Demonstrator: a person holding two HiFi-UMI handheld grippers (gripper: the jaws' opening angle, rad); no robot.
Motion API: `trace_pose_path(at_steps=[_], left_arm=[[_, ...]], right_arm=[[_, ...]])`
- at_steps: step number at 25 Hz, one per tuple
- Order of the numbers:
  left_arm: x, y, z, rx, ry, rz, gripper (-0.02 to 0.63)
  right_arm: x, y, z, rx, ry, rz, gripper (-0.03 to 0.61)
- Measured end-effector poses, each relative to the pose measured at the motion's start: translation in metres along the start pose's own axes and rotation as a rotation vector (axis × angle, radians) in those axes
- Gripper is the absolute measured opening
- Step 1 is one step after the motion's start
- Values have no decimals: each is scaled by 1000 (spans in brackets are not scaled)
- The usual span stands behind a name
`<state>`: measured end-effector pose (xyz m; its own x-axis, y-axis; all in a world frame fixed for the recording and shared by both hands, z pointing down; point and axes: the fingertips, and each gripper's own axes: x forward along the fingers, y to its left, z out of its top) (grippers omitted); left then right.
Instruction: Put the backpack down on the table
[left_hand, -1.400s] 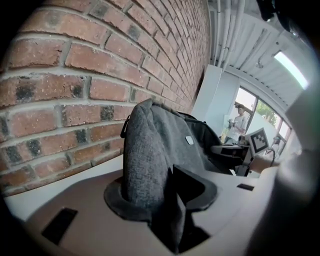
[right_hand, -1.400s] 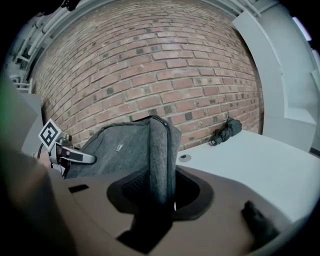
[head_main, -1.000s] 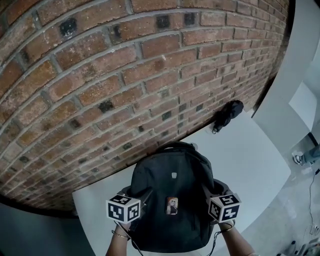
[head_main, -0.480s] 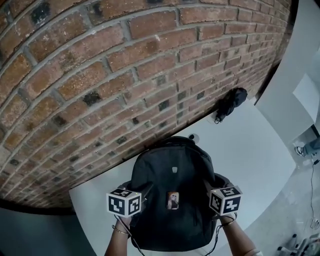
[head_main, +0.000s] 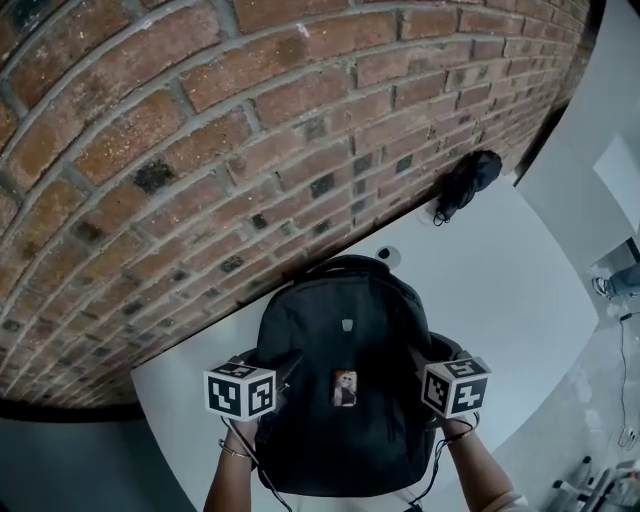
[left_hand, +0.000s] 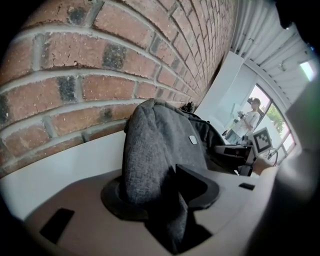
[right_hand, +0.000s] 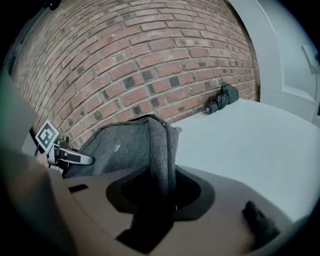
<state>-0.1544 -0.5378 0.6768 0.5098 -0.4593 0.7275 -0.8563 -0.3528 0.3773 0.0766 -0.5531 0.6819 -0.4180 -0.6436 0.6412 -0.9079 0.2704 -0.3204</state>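
Observation:
A dark grey backpack (head_main: 345, 350) stands upright over the near part of the white table (head_main: 500, 280), its top handle towards the brick wall. I cannot tell whether its base rests on the tabletop. My left gripper (head_main: 285, 367) holds a fold of fabric on the pack's left side (left_hand: 160, 145). Its jaws are opening, with the fabric still pinched between the pads (left_hand: 125, 200). My right gripper (head_main: 420, 365) is shut on a fold of the right side (right_hand: 160, 145). A small picture tag (head_main: 344, 388) hangs on the pack's front.
A brick wall (head_main: 200, 150) runs along the table's far edge. A black folded bundle (head_main: 465, 185) lies against it at the far right, and a small round white fitting (head_main: 387, 256) sits just behind the pack. A person (left_hand: 252, 112) stands far off by a window.
The backpack and both grippers have come down towards the table, still one on each side of the pack. The head view has shifted a little along the wall.

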Motion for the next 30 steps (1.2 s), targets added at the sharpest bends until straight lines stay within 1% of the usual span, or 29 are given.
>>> trace_pose_path(at_steps=[6,10,15,17,19,23,27,30], left_arm=[[11,11,-8,-74,29,-11,224],[16,18,-8,-96,30,-1,252],[10,14,-7,-89,37,5,258],[8,12,-7,-87,45,0,259],[5,8,-5,-78,46,-9,279],[-6,6,1,-78,8,-10,307],[-27,13,7,-92,-55,34,310],[-49,14,13,-102,-111,64,310]], right_arm=[[7,-4,-5,23,23,7,130],[10,-5,-7,33,31,9,134],[7,-2,-5,40,34,34,139],[5,1,-4,30,33,40,185],[0,2,-2,18,20,32,196],[-14,-1,3,-2,-28,0,204],[-34,-5,12,-6,-86,-30,204],[-47,-2,13,-4,-97,-36,204]])
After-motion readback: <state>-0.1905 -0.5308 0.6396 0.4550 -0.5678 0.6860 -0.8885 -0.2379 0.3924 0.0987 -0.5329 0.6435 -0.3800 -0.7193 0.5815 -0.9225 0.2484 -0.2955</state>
